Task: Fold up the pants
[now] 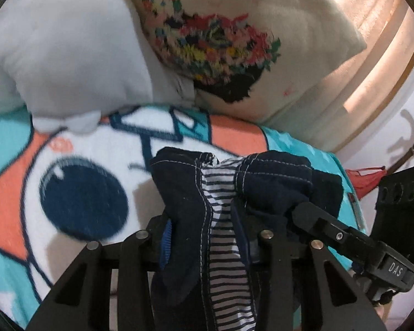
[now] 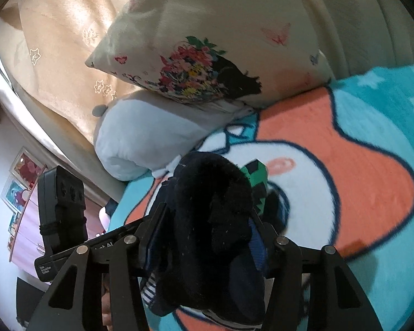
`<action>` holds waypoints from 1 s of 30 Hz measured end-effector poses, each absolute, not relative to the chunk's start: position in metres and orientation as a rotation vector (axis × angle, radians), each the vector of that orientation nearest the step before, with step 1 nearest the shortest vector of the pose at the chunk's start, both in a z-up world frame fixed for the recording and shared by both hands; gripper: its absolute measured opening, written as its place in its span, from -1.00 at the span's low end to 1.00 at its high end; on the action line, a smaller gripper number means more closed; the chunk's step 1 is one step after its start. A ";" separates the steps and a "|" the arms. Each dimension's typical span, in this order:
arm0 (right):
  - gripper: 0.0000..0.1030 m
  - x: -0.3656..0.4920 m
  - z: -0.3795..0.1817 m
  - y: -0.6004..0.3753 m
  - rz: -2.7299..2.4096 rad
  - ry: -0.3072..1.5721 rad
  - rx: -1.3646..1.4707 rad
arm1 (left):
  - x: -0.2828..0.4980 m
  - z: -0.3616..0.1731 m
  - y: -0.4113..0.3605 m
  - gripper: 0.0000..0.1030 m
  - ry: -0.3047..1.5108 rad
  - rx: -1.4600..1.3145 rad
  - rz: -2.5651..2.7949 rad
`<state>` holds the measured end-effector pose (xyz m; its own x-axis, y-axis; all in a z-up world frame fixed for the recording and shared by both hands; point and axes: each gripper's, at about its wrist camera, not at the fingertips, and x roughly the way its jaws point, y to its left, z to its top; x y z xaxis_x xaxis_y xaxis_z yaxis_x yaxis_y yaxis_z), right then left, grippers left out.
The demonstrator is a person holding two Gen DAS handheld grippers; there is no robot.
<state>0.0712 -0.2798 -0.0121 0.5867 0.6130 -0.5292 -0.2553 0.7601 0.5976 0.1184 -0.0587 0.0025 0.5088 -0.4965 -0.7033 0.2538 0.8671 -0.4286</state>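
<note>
The pants (image 1: 196, 198) are dark navy with a striped white lining and white stitching. My left gripper (image 1: 207, 237) is shut on a bunch of them and holds them above the cartoon blanket (image 1: 69, 182). My right gripper (image 2: 207, 234) is shut on another dark, fuzzy bunch of the pants (image 2: 212, 198), with a green patch (image 2: 255, 176) showing. The right gripper's fingers (image 1: 317, 220) show at the right of the left wrist view, close beside the cloth. The fingertips of both grippers are hidden by fabric.
A grey plush pillow (image 1: 69, 55) and a cream floral pillow (image 1: 234, 41) lie at the head of the bed. The turquoise, orange and white blanket (image 2: 358, 165) covers the bed. A beige headboard (image 2: 55, 41) and a wall with pictures (image 2: 19, 176) stand at the left.
</note>
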 end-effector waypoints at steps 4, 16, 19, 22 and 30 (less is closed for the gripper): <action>0.13 0.092 -0.007 -0.276 0.519 0.783 0.478 | 0.133 0.000 -0.066 -0.28 0.931 -0.241 -0.410; 0.48 0.107 -0.059 -0.305 0.378 0.896 0.553 | 0.127 -0.023 -0.029 0.09 0.987 -0.299 -0.343; 0.48 0.092 -0.043 -0.314 0.349 0.828 0.538 | 0.117 -0.009 -0.021 0.11 0.951 -0.313 -0.348; 0.48 0.076 -0.015 -0.314 0.330 0.746 0.502 | 0.101 -0.002 -0.014 0.22 0.919 -0.298 -0.277; 0.48 0.072 -0.007 -0.291 0.548 0.736 0.632 | 0.066 -0.002 -0.009 0.25 0.870 -0.191 -0.174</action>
<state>0.0724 -0.2906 -0.0073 0.6212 0.6505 -0.4370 -0.2320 0.6853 0.6904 0.0660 -0.0087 -0.0019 0.6328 -0.2291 -0.7396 0.0738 0.9687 -0.2370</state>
